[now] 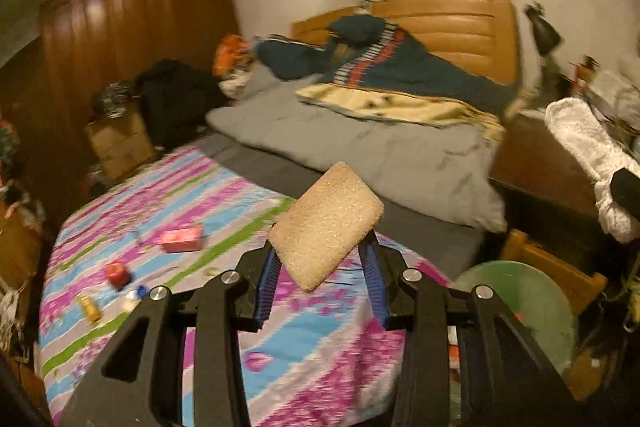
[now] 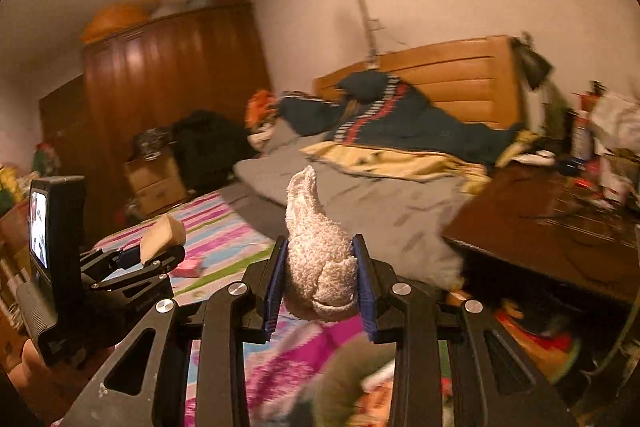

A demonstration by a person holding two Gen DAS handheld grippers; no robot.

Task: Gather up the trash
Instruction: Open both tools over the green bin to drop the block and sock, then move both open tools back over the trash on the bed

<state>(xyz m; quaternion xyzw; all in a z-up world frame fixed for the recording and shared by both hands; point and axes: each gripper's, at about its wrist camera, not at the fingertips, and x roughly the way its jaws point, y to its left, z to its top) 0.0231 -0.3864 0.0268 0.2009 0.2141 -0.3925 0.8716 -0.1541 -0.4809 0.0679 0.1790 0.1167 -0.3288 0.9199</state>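
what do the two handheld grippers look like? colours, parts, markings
Both the left gripper and the right gripper have matte black angular linkage arms with cut-out slots, silver round pivot bolts and ribbed blue pads. The right wrist view shows the left unit's black handle block carrying a small lit screen.

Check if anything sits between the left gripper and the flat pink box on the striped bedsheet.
Nothing on the striped bedsheet lies between the flat pink box and the left gripper, but that gripper is shut on a tan rectangular sponge.
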